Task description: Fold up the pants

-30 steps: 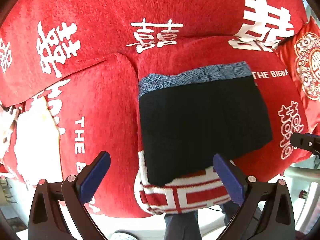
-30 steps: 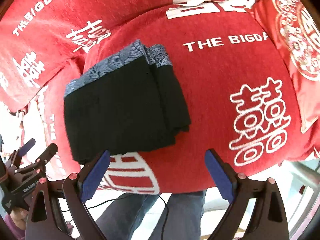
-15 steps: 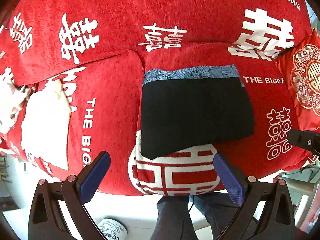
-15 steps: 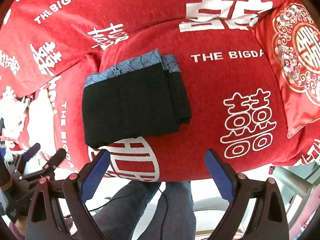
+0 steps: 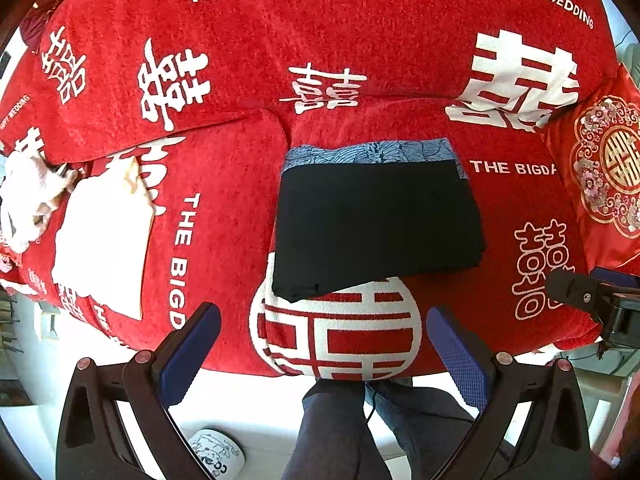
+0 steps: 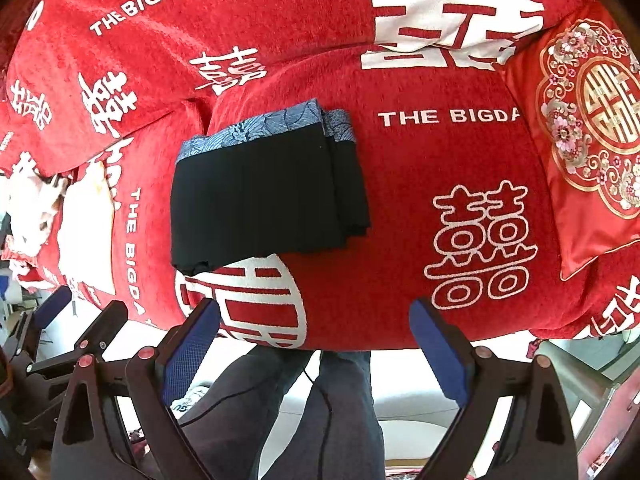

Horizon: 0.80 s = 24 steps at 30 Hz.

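The black pants (image 5: 376,224) lie folded into a flat rectangle on the red sofa seat (image 5: 520,200), with a blue-grey patterned waistband along their far edge. They also show in the right wrist view (image 6: 264,200). My left gripper (image 5: 320,352) is open and empty, held off the sofa's front edge, below the pants. My right gripper (image 6: 316,348) is open and empty too, back from the front edge. Neither touches the pants. The tip of the right gripper (image 5: 592,304) shows at the right of the left wrist view.
The sofa cover is red with white characters and lettering. A red embroidered cushion (image 6: 588,128) leans at the right end. White cloth (image 5: 100,240) lies on the left seat. The person's legs (image 6: 320,408) stand below the front edge, over a white floor.
Both grippers have drawn back and away from the sofa, so the folded pants look smaller and farther off. The pants have not moved.
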Motion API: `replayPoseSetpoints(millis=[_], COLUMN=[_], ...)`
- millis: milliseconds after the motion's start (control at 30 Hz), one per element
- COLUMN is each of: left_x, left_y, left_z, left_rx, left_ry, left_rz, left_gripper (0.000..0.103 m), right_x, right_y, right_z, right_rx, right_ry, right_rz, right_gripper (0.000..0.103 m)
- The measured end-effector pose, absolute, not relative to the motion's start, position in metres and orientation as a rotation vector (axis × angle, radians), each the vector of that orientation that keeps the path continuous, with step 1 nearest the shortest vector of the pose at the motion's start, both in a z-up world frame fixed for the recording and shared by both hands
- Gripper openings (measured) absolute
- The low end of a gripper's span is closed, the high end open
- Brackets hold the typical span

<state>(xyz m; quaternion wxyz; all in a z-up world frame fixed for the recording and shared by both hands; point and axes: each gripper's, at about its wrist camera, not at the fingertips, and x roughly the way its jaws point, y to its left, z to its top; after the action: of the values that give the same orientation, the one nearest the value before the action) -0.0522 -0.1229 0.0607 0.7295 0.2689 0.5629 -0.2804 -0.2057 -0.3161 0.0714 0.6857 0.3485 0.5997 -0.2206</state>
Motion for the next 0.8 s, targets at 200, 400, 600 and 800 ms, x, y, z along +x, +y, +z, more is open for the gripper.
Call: replayPoseSetpoints(millis=[200, 400, 600, 800], left_x=[-0.056, -0.06, -0.061, -0.063], left_y=[-0.119, -0.118, -0.119, -0.122], left_z=[0.065, 0.068, 0.068, 0.069], left_rx=[0.605, 0.612, 0.614, 0.623], left_ry=[1.232, 1.224, 1.222, 1.216], left_rz=[-0.615, -0.614, -0.612, -0.612], left_gripper=[0.103, 0.103, 0.103, 0.103], right_x=[-0.202, -0.198, -0.195, -0.194], right_y=[-0.307, -0.302, -0.3, -0.301], right_z=[0.081, 0.084, 0.085, 0.085], right_rx=[0.725, 0.691, 0.662, 0.653], right_ry=[1.334, 1.337, 1.342, 1.343], right_rz=[-0.477, -0.465, -0.461, -0.454], right_gripper=[0.097, 0.097, 0.097, 0.097])
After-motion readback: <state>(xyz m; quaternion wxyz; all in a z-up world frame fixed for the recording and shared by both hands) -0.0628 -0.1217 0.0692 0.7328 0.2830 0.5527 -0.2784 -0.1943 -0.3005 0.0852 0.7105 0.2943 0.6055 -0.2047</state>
